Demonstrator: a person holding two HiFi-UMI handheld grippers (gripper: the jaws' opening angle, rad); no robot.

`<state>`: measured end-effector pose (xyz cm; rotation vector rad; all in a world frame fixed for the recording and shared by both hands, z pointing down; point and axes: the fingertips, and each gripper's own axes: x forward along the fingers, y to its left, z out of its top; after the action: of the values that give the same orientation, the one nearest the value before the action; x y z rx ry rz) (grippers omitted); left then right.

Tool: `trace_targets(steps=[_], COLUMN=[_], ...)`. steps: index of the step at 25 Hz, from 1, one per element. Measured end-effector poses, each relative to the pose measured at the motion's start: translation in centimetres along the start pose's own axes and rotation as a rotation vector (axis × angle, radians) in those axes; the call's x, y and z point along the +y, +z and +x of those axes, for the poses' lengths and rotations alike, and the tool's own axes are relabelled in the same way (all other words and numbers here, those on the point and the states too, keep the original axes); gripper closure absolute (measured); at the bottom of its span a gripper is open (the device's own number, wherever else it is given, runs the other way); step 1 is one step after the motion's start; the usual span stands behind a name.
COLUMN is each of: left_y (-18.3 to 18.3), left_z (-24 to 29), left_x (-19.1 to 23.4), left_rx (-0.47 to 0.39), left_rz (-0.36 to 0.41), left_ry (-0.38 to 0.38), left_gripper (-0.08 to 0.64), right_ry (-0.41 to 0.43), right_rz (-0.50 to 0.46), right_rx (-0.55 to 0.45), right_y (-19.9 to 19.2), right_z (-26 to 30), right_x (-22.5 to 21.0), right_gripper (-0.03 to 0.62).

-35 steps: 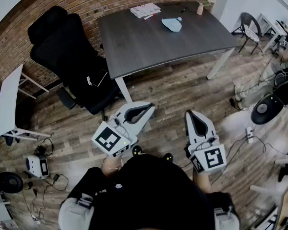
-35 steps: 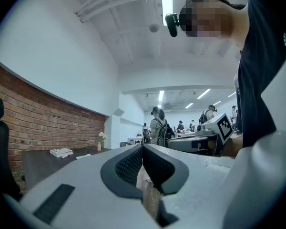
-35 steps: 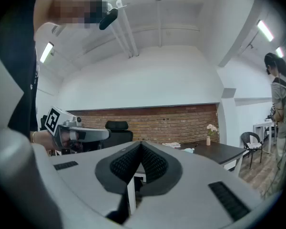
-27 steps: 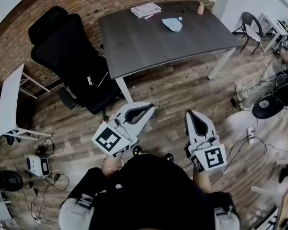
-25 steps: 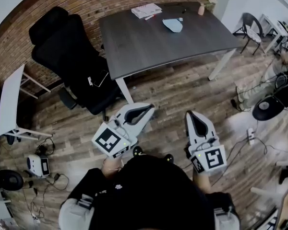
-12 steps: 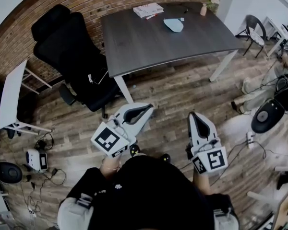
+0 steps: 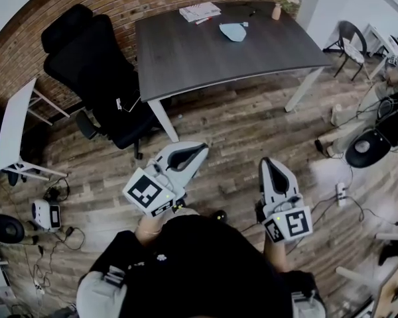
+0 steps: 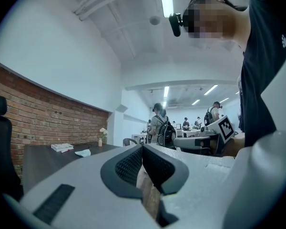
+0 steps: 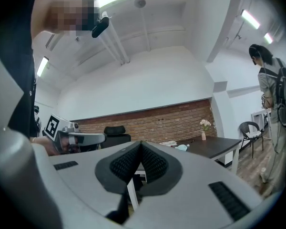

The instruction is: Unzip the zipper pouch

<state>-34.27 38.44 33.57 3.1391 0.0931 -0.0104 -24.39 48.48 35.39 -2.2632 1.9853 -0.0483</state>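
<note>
The zipper pouch is a small light-blue pouch lying flat at the far side of the dark table. It also shows small and distant as the pouch in the left gripper view and the pouch in the right gripper view. My left gripper and right gripper are held level above the wood floor, well short of the table. Both point toward it. The left gripper has its jaws together with nothing between them, and so does the right gripper.
A black office chair stands at the table's left corner. A stack of papers and a small vase of flowers sit at the table's far edge. A white side table and floor cables lie left; a seated person and black stool right.
The head view has shifted, so table and chair sit slightly further left and up. Both grippers have sunk a little in the picture; their jaws stay together.
</note>
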Motion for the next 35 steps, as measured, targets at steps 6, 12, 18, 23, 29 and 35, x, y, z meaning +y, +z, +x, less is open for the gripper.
trace_targets(steps=[6,12,18,23,29,35], left_y=[-0.6,-1.6,-2.3,-1.4,-1.6,-2.4], left_z=[1.0,2.1,4.9,9.0,13.2,15.7], left_x=[-1.2,0.5,5.0,8.7,13.6,17.4], left_rx=[0.020,0.031,0.015,-0.016,-0.019,-0.015], left_rz=[0.008,-0.006,-0.027,-0.020,-0.025,-0.055], left_ry=[-0.003,-0.006,-0.034,-0.098,-0.164,-0.206], left_gripper=[0.555,0.555,0.555,0.555,0.555,0.555], right_ry=[-0.033,-0.053,-0.119,-0.198,-0.258,-0.293], right_rz=[0.012,0.016,-0.015,-0.035,-0.047,-0.049], right_rx=[-0.002,0.012,0.007,-0.010,-0.005,0.022], right_y=[-0.4,-0.9,-0.4,0.7,0.9,0.1], right_z=[-1.6,-0.8,1.9,4.5,8.8,12.2], right_x=[-2.0,-2.8,-5.2,-8.1,-10.4,-11.6], right_gripper=[0.592,0.592,0.592,0.592,0.592,0.592])
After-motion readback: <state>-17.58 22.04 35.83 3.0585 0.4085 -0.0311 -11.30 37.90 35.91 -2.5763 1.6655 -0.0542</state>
